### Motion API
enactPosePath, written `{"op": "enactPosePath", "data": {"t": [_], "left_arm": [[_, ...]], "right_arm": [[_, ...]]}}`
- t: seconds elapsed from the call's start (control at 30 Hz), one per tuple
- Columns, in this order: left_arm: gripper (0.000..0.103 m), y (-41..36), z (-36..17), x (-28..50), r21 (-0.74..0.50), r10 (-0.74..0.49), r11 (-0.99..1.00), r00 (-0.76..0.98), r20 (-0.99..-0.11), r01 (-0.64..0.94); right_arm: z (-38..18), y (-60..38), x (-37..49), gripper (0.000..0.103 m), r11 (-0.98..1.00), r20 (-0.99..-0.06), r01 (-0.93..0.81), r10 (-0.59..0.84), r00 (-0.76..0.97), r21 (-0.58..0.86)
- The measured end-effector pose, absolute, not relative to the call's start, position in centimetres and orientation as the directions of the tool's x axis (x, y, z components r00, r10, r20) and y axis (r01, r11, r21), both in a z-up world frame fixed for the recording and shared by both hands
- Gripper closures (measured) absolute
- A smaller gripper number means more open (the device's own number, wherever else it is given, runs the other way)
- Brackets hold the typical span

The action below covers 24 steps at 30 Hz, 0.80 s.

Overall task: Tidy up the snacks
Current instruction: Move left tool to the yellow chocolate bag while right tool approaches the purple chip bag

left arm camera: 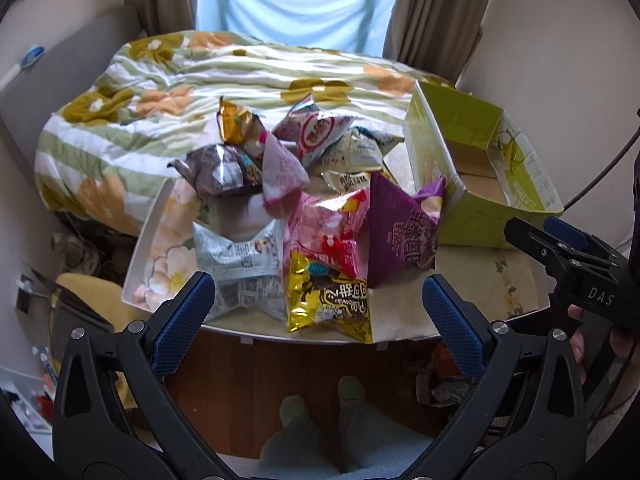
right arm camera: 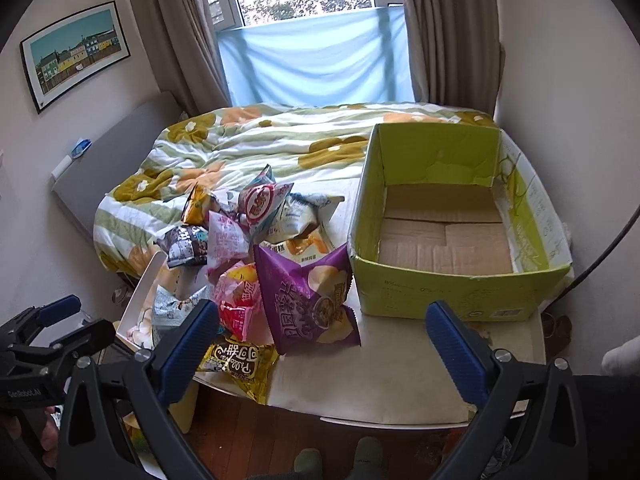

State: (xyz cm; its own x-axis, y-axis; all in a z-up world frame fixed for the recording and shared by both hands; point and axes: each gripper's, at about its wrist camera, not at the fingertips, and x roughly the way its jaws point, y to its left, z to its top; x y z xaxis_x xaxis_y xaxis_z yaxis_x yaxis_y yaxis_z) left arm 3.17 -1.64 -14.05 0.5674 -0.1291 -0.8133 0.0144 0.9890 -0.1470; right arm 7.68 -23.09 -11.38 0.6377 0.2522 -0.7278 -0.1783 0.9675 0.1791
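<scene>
1. Confirm the starting state. Your left gripper (left arm camera: 318,308) and your right gripper (right arm camera: 322,340) both stand with jaws spread wide and hold nothing. Both hang short of the near table edge, above the wooden floor.

2. Locate the work. The snack bags lie in a loose heap on the left half of the white table (right arm camera: 400,384). The green cardboard box (right arm camera: 452,292) stands on the right half, open at the top and empty, its brown floor fully visible. No bag appears to have been moved into it yet.

3. Select the first bag from the near side of the heap. The yellow bag (left arm camera: 326,304) overhangs the near table edge, directly ahead of your left gripper. The purple bag (right arm camera: 312,296) stands puffed up just beside the box, nearer your right gripper.

4. Take the purple bag with your right gripper, since the carry to the box is short. Close on a crimped seam or corner, not across the inflated belly, which probably slips or crushes the contents.

5. Lift straight up before moving sideways, so the neighbouring pink bag (right arm camera: 236,304) is not dragged off the table.

6. Clear the near wall of the box fully, then release low inside.

7. Keep your left gripper away from the right one's path.
</scene>
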Motion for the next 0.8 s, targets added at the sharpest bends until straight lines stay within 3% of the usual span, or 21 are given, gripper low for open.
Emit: {"op": "enactPosePath", "data": {"t": [0.2,0.47,0.8], "left_arm": [[0.001,-4.1,-20.0,5.0,-0.131,-0.096,0.991,0.528,-0.844,-0.029],[0.001,-8.1,-24.0,6.0,0.084,0.076,0.996,0.539,-0.839,-0.011],[0.001,-9.4,-28.0,8.0,0.217,0.187,0.976,0.469,-0.863,0.009]], "right_arm": [[-16.6,-23.3,10.7,0.000,0.931,-0.773,-0.272,0.354,0.526,0.242],[-21.0,-23.5,13.2,0.000,0.881,-0.770,-0.360,0.452,0.450,0.306],[-23.7,-23.1,15.6,0.000,0.841,-0.763,-0.416,0.510,0.397,0.345]]}}
